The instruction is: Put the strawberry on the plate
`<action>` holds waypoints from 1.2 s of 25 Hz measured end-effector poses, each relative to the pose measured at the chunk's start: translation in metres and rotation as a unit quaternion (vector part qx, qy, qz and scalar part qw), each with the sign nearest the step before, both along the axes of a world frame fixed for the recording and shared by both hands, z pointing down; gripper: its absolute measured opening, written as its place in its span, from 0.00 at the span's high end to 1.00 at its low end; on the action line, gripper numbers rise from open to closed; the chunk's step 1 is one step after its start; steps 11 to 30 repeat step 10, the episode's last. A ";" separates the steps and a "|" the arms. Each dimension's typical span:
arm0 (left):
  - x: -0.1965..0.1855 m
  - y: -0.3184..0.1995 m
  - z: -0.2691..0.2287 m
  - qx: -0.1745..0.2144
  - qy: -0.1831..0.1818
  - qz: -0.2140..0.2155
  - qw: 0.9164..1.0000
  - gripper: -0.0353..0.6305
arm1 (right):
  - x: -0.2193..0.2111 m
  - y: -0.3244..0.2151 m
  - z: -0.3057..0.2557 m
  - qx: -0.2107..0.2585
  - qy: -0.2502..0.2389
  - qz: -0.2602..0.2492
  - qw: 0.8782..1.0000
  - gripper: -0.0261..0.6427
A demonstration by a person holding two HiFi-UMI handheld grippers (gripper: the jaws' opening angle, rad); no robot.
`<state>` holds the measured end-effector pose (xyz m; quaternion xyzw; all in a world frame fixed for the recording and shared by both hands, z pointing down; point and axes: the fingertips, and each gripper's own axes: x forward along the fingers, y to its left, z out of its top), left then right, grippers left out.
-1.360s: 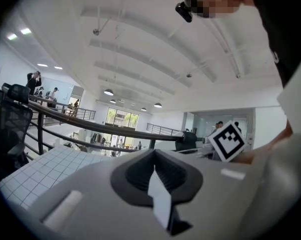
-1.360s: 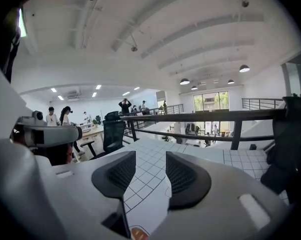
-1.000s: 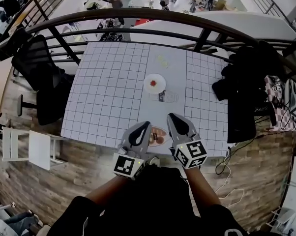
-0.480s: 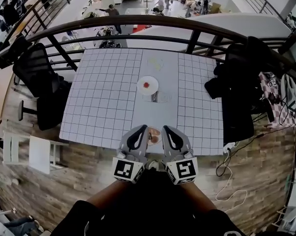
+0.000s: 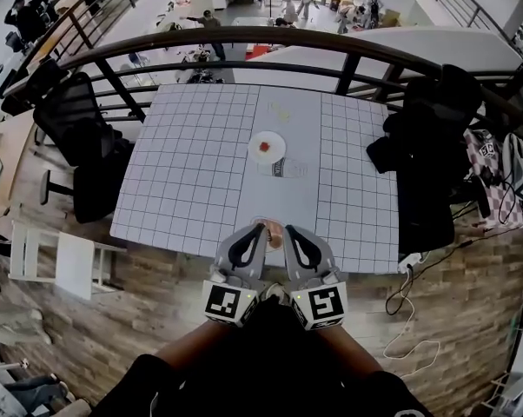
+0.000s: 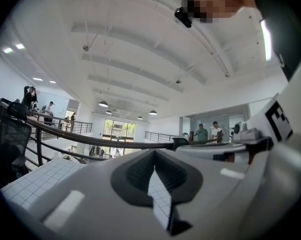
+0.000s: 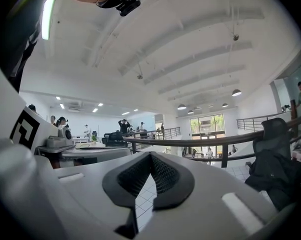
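A white plate stands near the middle of the gridded table, and a small red strawberry lies on it. Both grippers hang side by side over the table's near edge, far short of the plate. The left gripper is shut with nothing in it, and its pads meet at the tip in the left gripper view. The right gripper is shut and empty too, as the right gripper view shows. Between their tips sits a small pinkish dish, partly hidden.
A pale cup lies on its side just in front of the plate. A faint yellowish item sits further back. A black railing curves behind the table; a black office chair stands left, dark bags and clothes right.
Both grippers have drawn back toward the person and come closer together at the table's near edge. The plate with the strawberry has stayed where it was.
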<state>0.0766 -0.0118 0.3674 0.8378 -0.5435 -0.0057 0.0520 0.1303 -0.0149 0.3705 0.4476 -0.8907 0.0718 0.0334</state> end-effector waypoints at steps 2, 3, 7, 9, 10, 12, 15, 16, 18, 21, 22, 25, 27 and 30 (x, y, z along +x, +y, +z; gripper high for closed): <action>0.006 0.006 0.001 0.002 -0.004 -0.004 1.000 0.94 | 0.005 0.006 0.002 0.003 -0.006 -0.004 1.000 0.97; 0.007 0.009 0.002 0.002 -0.006 -0.005 1.000 0.94 | 0.006 0.008 0.004 0.004 -0.009 -0.006 1.000 0.96; 0.000 0.005 -0.040 -0.012 -0.011 -0.008 1.000 0.94 | -0.003 0.002 -0.039 -0.006 -0.012 -0.008 1.000 0.96; -0.011 0.000 -0.067 -0.017 -0.009 -0.009 1.000 0.94 | -0.013 -0.003 -0.067 -0.012 -0.010 -0.007 1.000 0.96; -0.017 -0.001 -0.080 -0.019 -0.008 -0.009 1.000 0.94 | -0.019 -0.006 -0.080 -0.015 -0.008 -0.007 1.000 0.96; -0.017 -0.001 -0.080 -0.019 -0.008 -0.009 1.000 0.94 | -0.019 -0.006 -0.080 -0.015 -0.008 -0.007 1.000 0.96; -0.017 -0.001 -0.080 -0.019 -0.008 -0.009 1.000 0.94 | -0.019 -0.006 -0.080 -0.015 -0.008 -0.007 1.000 0.96; -0.017 -0.001 -0.080 -0.019 -0.008 -0.009 1.000 0.94 | -0.019 -0.006 -0.080 -0.015 -0.008 -0.007 1.000 0.96; -0.017 -0.001 -0.080 -0.019 -0.008 -0.009 1.000 0.94 | -0.019 -0.006 -0.080 -0.015 -0.008 -0.007 1.000 0.96; -0.017 -0.001 -0.080 -0.019 -0.008 -0.009 1.000 0.94 | -0.019 -0.006 -0.080 -0.015 -0.008 -0.007 1.000 0.96; -0.017 -0.001 -0.080 -0.019 -0.008 -0.009 1.000 0.94 | -0.019 -0.006 -0.080 -0.015 -0.008 -0.007 1.000 0.96; -0.017 -0.001 -0.080 -0.019 -0.008 -0.009 1.000 0.94 | -0.019 -0.006 -0.080 -0.015 -0.008 -0.007 1.000 0.96; -0.017 -0.001 -0.080 -0.019 -0.008 -0.009 1.000 0.94 | -0.019 -0.006 -0.080 -0.015 -0.008 -0.007 1.000 0.96; -0.017 -0.001 -0.080 -0.019 -0.008 -0.009 1.000 0.94 | -0.019 -0.006 -0.080 -0.015 -0.008 -0.007 1.000 0.96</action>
